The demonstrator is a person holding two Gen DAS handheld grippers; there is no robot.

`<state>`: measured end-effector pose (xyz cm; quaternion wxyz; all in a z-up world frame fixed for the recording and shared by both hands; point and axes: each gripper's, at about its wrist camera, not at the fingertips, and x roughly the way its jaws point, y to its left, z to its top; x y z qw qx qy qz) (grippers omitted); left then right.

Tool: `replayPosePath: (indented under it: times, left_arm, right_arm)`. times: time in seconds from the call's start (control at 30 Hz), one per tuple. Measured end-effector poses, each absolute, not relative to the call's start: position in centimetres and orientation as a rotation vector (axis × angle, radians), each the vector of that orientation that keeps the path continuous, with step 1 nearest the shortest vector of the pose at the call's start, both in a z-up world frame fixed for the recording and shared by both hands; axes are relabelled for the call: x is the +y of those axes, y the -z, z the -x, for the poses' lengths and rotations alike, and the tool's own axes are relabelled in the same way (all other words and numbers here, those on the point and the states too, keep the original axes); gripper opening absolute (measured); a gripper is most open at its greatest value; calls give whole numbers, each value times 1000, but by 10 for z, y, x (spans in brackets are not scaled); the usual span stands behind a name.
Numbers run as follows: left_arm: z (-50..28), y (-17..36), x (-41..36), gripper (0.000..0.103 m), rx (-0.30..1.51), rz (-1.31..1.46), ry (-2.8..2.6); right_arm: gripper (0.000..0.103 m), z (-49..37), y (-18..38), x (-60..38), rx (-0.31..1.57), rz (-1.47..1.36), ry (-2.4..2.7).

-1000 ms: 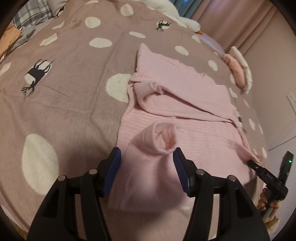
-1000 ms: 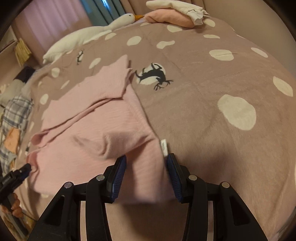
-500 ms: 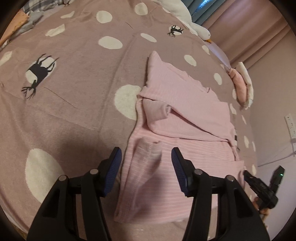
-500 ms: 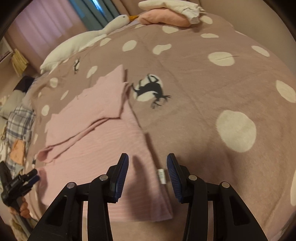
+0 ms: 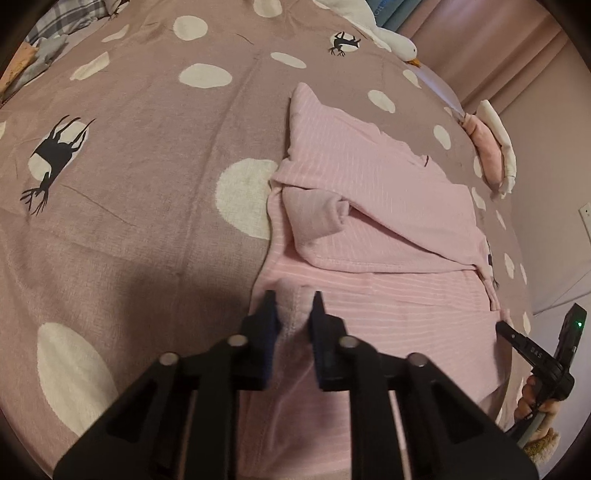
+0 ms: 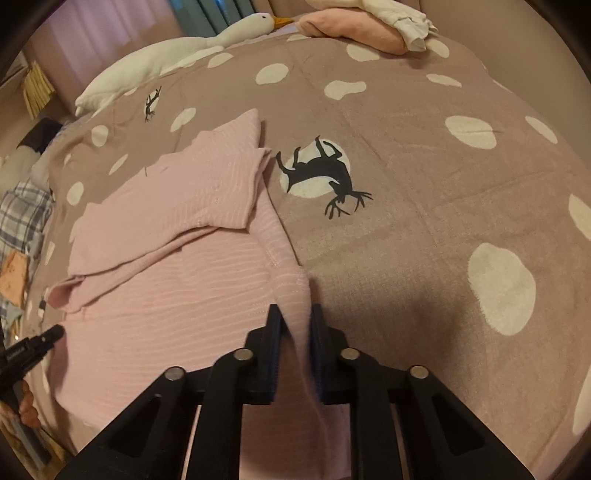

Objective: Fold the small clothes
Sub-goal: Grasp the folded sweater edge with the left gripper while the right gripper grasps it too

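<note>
A pink striped garment (image 5: 373,295) (image 6: 166,306) lies on the bedspread, its upper part folded down with a sleeve tucked across. In the left wrist view my left gripper (image 5: 293,297) is closing on a pinched ridge of the garment's near left edge, and the pads press on the cloth. In the right wrist view my right gripper (image 6: 295,310) is closing on the near right edge in the same way, the fabric bunched up between its pads. Each gripper also shows at the other view's border, held by a hand.
The mauve bedspread (image 5: 147,147) has white dots and black deer prints. A white goose plush (image 6: 177,62) lies at the far end. Folded pink and white clothes (image 6: 362,26) sit at the far right, plaid clothes (image 6: 22,214) at the left.
Both grippers moved forward onto the garment's near edge, and their jaws came together on the cloth. The raised fold from a second ago now lies flat.
</note>
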<state>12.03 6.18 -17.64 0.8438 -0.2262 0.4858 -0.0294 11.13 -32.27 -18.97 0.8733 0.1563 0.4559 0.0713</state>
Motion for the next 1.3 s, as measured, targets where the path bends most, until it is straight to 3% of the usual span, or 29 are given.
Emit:
replayPosePath:
  times: [0.77, 1.3]
  left_arm:
    - [-60, 76, 66, 8, 703, 533, 141]
    - [-108, 34, 79, 8, 608, 545, 137]
  right_arm:
    - [5, -56, 108, -338, 665, -389, -189]
    - [5, -96, 60, -334, 554, -365, -215]
